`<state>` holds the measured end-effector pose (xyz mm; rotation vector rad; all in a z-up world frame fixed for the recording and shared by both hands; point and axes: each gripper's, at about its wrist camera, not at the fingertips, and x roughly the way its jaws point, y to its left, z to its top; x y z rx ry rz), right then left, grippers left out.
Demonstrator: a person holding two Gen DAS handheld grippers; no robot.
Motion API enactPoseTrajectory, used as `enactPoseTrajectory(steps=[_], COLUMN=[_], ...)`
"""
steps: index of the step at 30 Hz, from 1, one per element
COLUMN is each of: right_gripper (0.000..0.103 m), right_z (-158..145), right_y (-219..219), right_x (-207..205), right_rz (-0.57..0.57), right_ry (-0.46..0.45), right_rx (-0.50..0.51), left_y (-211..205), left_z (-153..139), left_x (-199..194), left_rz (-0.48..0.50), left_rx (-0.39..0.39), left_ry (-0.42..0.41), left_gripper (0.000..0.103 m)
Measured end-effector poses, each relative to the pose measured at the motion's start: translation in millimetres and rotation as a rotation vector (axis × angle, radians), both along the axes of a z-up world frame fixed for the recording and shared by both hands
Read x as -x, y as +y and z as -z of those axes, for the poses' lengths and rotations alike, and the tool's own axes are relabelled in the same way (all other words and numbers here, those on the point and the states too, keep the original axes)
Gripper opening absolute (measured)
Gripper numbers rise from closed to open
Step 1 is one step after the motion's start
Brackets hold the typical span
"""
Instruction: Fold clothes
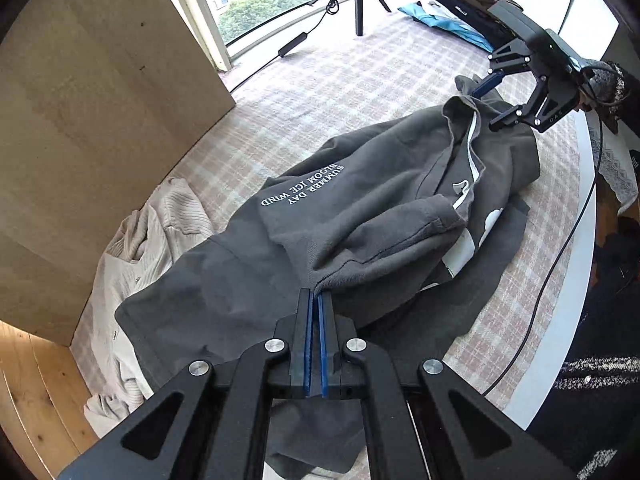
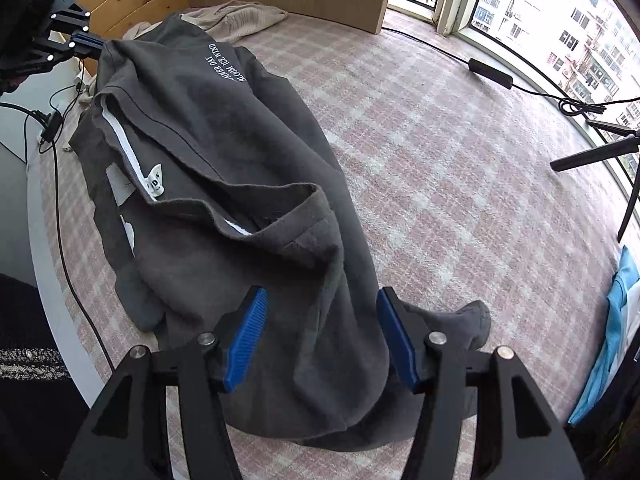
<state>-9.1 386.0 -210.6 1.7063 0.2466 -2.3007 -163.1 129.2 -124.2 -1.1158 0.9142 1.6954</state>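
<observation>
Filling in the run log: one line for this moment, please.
left gripper: shut on grey shirt | right gripper: open over shirt's other end | shirt: crumpled on checked cloth, unfolded

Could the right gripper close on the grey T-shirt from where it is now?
Probably yes. The right gripper is open directly over the grey T-shirt, with cloth already between its blue pads and nothing in the way. The left gripper pinches the far end.

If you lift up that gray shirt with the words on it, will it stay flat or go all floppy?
Probably floppy: the gray shirt already lies in soft folds and wrinkles. It would likely droop below wherever the left gripper pinches it. It probably won't slide much on the checked cloth.
</observation>
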Motion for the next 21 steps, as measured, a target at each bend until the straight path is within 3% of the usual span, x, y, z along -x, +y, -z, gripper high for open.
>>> enactPoseTrajectory(steps=[1,2,6,9,12,16,21], right_gripper=[0.036,0.005,0.005,0.005,0.005,0.005,0.005], right_z=[8.1,14.5,-26.7,-96.9,-182.5,-293.8,-408.4], right_y=[-3.3,-5.8,-3.9,-0.8,-6.2,-30.6,-57.8], right_x=[1.9,3.4,-8.2,-21.5,-37.2,-63.6,-112.2], right_rz=[-0.002,0.001,0.098,0.194,0.253,0.225,0.181], right_ry=[-0.026,-0.047,0.066,0.214,0.392,0.607,0.84], right_rx=[-0.019,-0.034,-0.036,-0.042,-0.091,-0.173,-0.247], left_y=[-1.5,-3.4,-14.7,-24.1,-41.2,-74.3,-105.9], left_z=[-0.4,-1.5,-21.8,-59.6,-125.8,-228.1,-337.8], left_x=[3.2,4.5,1.6,7.4,4.9,-13.3,-73.1], left_rz=[-0.018,-0.033,-0.057,-0.101,-0.16,-0.233,-0.293], left_rx=[-0.004,-0.009,-0.069,-0.146,-0.252,-0.402,-0.468], left_ry=[0.007,0.015,0.082,0.133,0.229,0.366,0.572], left_gripper=[0.002,0.002,0.002,0.002,0.002,0.002,0.002])
